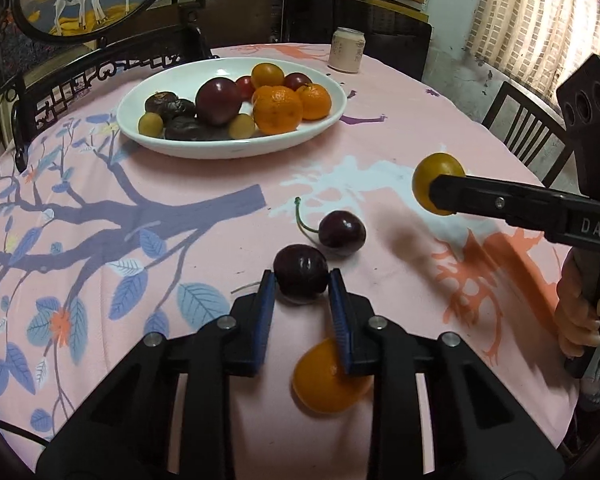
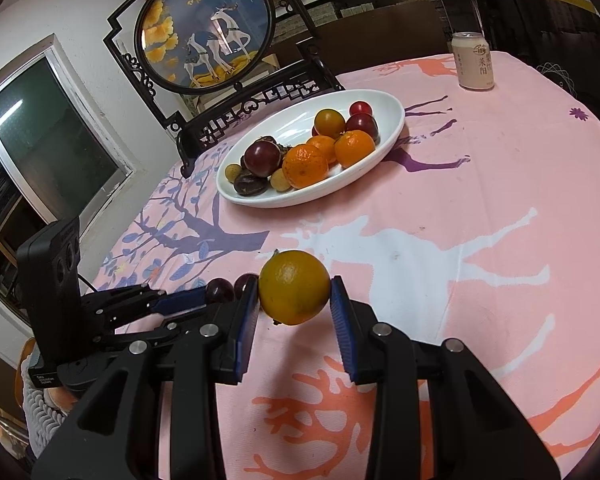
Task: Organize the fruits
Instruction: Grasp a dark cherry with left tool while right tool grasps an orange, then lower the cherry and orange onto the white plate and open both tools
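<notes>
Two tools are engaged, each with one fruit; places below are given relative to the white dish (image 1: 332, 114), and the account runs left to right in the left wrist view. Dish: at the far left of the worktop (image 1: 380, 140), already loaded with oranges, dark plums and small yellow fruits, with bare room showing at its far left end. Left tool (image 1: 302, 280): well on the near side of the dish, jaws drawn together on a dark cherry (image 1: 300, 270) that appears to rest on the cloth. Second cherry (image 1: 342, 232): just beyond the first, stem pointing toward the dish, loose. Loose orange (image 1: 324, 384): nearest the viewer, partly under the left tool's right finger. Right tool (image 2: 294, 294): to the right of the dish and clear of the cloth, clamped on a yellow-orange citrus (image 2: 294, 292) held aloft.

Judged step: the pick is made on both sides; carriage to the dish is next. That calls for a lift of the cherry clear of its neighbour, then a release low over the free end of the dish.

Edges and room: the cloth between tools and dish is open; the dish rim is raised; a can (image 1: 347, 50) stands beyond the dish and an ornate frame (image 2: 204, 28) behind it; the round worktop edge falls away to the right.
</notes>
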Motion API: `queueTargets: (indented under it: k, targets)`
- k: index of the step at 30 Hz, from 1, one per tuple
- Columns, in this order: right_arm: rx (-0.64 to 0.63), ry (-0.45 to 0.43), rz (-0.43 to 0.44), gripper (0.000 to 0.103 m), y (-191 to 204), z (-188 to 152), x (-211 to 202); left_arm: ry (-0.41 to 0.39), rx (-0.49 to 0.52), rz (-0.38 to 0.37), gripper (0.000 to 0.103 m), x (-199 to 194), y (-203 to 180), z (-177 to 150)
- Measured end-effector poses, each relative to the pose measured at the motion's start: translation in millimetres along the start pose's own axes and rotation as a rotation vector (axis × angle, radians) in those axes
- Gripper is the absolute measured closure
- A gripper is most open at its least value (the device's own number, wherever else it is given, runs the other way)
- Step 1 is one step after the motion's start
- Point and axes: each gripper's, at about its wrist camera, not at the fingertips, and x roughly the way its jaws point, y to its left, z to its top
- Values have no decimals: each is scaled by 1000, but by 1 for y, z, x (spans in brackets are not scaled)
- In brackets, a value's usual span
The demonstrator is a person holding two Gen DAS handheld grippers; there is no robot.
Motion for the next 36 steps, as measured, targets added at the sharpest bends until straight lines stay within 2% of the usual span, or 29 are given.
queueTargets:
  k: [1, 4, 5, 6, 8, 14, 18, 23, 27, 29, 32, 34, 36]
  targets:
    - [1, 2, -1, 67, 0, 0, 0, -1, 2, 12, 73, 0, 0, 0]
    - [3, 4, -2, 67, -1, 0, 1, 11, 27, 40, 41, 6, -4, 3]
    - [3, 4, -2, 67, -1, 0, 1, 17, 42, 39, 40, 8, -7, 4]
    - [4, 4, -3, 67, -1, 0, 1, 20, 55, 38, 41, 9, -10, 5]
    - [5, 6, 0, 67, -1, 0, 1, 29, 76, 48, 62, 13, -15, 7]
    - [4, 7, 4, 67, 0, 0, 1, 35, 23, 54, 65, 19, 2, 13]
    - [3, 2, 1, 67, 0, 0, 0, 32, 61, 92, 71, 23, -2, 16]
    - [-6, -24, -17, 67, 0, 6, -2, 4, 57, 79, 73, 14, -4, 17]
    - [-55, -59, -75, 67, 7, 41, 2, -58, 20, 82, 73, -6, 6, 32]
    - [-55, -84, -89, 67, 8, 66, 10, -91, 18, 137, 73, -12, 14, 53]
    - [-46, -99, -115, 67, 10, 100, 39, -125, -39, 189, 73, -10, 35, 90]
    - [-50, -75, -134, 67, 10, 114, 64, -149, -70, 258, 73, 0, 46, 112]
    - [-58, -34, -147, 67, 10, 125, 89, -141, -109, 269, 73, 16, 59, 127]
